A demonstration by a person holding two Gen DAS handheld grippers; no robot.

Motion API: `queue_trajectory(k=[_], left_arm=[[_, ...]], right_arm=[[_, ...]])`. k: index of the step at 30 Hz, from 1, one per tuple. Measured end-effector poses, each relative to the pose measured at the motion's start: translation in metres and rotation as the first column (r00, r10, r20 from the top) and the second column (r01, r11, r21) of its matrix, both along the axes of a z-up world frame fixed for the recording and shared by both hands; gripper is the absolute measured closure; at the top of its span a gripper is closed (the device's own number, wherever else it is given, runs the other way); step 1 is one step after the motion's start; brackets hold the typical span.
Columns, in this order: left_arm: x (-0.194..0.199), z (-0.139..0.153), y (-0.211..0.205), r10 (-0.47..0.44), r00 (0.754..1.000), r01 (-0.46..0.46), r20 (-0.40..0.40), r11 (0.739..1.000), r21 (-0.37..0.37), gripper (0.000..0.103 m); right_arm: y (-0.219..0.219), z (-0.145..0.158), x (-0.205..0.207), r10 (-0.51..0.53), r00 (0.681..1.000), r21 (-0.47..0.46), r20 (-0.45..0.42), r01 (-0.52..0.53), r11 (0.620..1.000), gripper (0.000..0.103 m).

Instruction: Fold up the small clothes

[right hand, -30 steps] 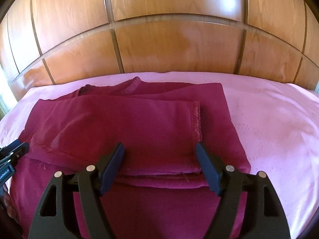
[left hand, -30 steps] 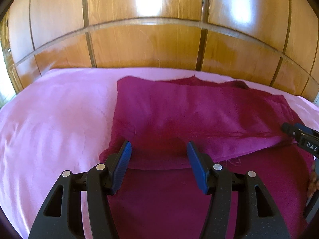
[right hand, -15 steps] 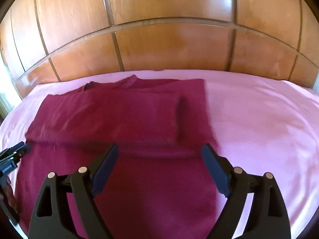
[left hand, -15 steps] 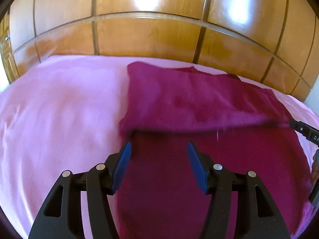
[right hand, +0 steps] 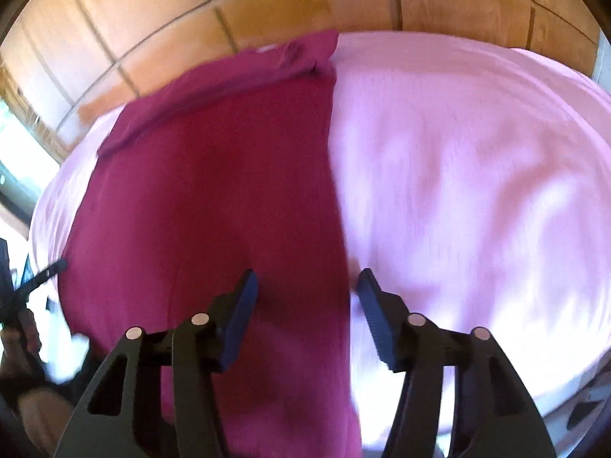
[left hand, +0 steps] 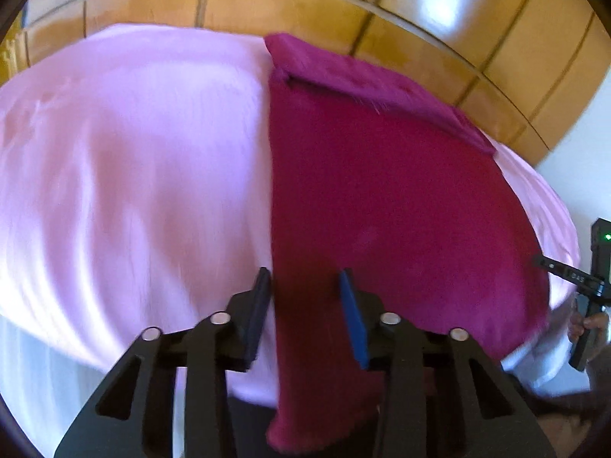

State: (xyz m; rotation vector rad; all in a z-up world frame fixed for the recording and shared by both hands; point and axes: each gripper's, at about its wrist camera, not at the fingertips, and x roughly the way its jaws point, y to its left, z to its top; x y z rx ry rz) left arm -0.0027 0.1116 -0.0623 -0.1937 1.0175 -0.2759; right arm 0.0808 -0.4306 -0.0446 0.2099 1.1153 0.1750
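A dark magenta garment (left hand: 382, 191) lies flat on the pink bed sheet (left hand: 133, 171), its far end folded over into a narrow band (left hand: 362, 76); its near end hangs over the bed's front edge. My left gripper (left hand: 305, 286) is open and empty above the garment's near left edge. My right gripper (right hand: 305, 286) is open and empty above the near right edge of the garment (right hand: 210, 210). The right gripper also shows at the right edge of the left wrist view (left hand: 573, 278). Both views are blurred.
A glossy wooden headboard (left hand: 305, 4) runs along the far side of the bed, also in the right wrist view (right hand: 267, 11). Pink sheet (right hand: 477, 191) spreads right of the garment. A white wall (left hand: 580, 175) is at far right. A window (right hand: 15, 152) is at left.
Both grippers have pulled back toward the near edge of the bed and risen. The folded band now lies far away, and the garment's lower part fills the view. Both stay open.
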Motion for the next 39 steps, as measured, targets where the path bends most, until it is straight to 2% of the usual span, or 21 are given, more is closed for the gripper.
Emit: queue_trajectory(k=[1, 3, 5, 6, 7, 9, 13, 17, 20, 26, 27, 28, 29, 30, 31, 32, 33, 36, 39], left_arm=[[-0.006, -0.002, -0.002, -0.019, 1.000, 0.019, -0.019, 1.000, -0.005, 0.069], [-0.016, -0.009, -0.009, -0.062, 0.996, 0.062, -0.057, 0.998, 0.001, 0.090], [-0.021, -0.009, -0.014, -0.094, 0.994, 0.095, -0.049, 0.995, 0.022, 0.095], [-0.020, -0.007, -0.013, -0.103, 0.994, 0.103, -0.044, 0.995, 0.008, 0.096], [-0.018, -0.003, -0.011, -0.109, 0.993, 0.108, -0.041, 0.994, -0.019, 0.097], [-0.014, 0.010, -0.004, -0.109, 0.994, 0.106, -0.023, 0.989, -0.108, 0.097], [0.006, 0.034, 0.015, -0.072, 0.997, 0.075, 0.021, 0.954, -0.291, 0.097], [0.041, 0.048, 0.024, -0.023, 0.998, 0.045, 0.061, 0.918, -0.394, 0.097], [0.076, 0.047, 0.020, 0.018, 0.999, 0.003, 0.049, 0.915, -0.402, 0.097], [0.140, 0.036, 0.014, 0.099, 0.995, -0.094, -0.007, 0.916, -0.389, 0.097], [0.144, 0.037, 0.019, 0.123, 0.992, -0.118, -0.012, 0.918, -0.377, 0.097], [0.150, 0.036, 0.022, 0.154, 0.988, -0.152, -0.023, 0.917, -0.368, 0.095], [0.158, 0.032, 0.025, 0.175, 0.984, -0.178, -0.042, 0.908, -0.379, 0.083], [0.160, 0.029, 0.032, 0.195, 0.979, -0.200, -0.052, 0.898, -0.393, 0.060], [0.161, 0.028, 0.038, 0.224, 0.973, -0.229, -0.060, 0.885, -0.405, 0.048], [0.159, 0.028, 0.047, 0.270, 0.961, -0.268, -0.056, 0.869, -0.415, 0.040], [0.157, 0.028, 0.052, 0.286, 0.957, -0.279, -0.046, 0.868, -0.412, 0.040], [0.144, 0.025, 0.062, 0.265, 0.964, -0.255, -0.024, 0.893, -0.371, 0.040], [0.124, 0.017, 0.062, 0.183, 0.983, -0.177, -0.017, 0.916, -0.361, 0.040]], right_arm=[[0.001, 0.000, -0.011, 0.011, 1.000, 0.008, -0.015, -0.011, 1.000, 0.054], [0.003, -0.002, -0.023, 0.031, 0.998, 0.029, -0.047, -0.029, 0.999, 0.057], [0.007, -0.003, -0.031, 0.065, 0.995, 0.040, -0.074, -0.062, 0.997, 0.072], [0.008, -0.002, -0.032, 0.085, 0.992, 0.068, -0.090, -0.079, 0.995, 0.087], [0.008, 0.000, -0.032, 0.100, 0.990, 0.091, -0.097, -0.091, 0.992, 0.093], [0.008, 0.012, -0.031, 0.124, 0.990, 0.142, -0.071, -0.113, 0.983, 0.093], [-0.003, 0.033, -0.018, 0.074, 0.997, 0.289, 0.012, -0.074, 0.955, 0.094], [-0.014, 0.044, 0.016, -0.004, 0.997, 0.377, 0.075, -0.024, 0.926, 0.094], [-0.023, 0.040, 0.041, -0.056, 0.995, 0.390, 0.086, 0.018, 0.921, 0.094], [-0.039, 0.021, 0.085, -0.151, 0.988, 0.378, 0.031, 0.128, 0.917, 0.093], [-0.041, 0.020, 0.090, -0.160, 0.987, 0.374, 0.029, 0.137, 0.917, 0.090], [-0.043, 0.020, 0.093, -0.167, 0.986, 0.370, 0.030, 0.144, 0.918, 0.077], [-0.047, 0.020, 0.094, -0.177, 0.984, 0.378, 0.036, 0.151, 0.914, 0.066], [-0.049, 0.020, 0.094, -0.182, 0.982, 0.396, 0.038, 0.153, 0.905, 0.046], [-0.050, 0.021, 0.091, -0.191, 0.980, 0.416, 0.045, 0.156, 0.896, 0.031], [-0.058, 0.025, 0.085, -0.211, 0.975, 0.417, 0.064, 0.166, 0.894, 0.026], [-0.065, 0.026, 0.083, -0.223, 0.972, 0.412, 0.080, 0.171, 0.895, 0.019], [-0.080, 0.033, 0.075, -0.246, 0.966, 0.431, 0.082, 0.188, 0.883, 0.017], [-0.091, 0.032, 0.057, -0.247, 0.966, 0.410, 0.075, 0.196, 0.891, 0.017]])
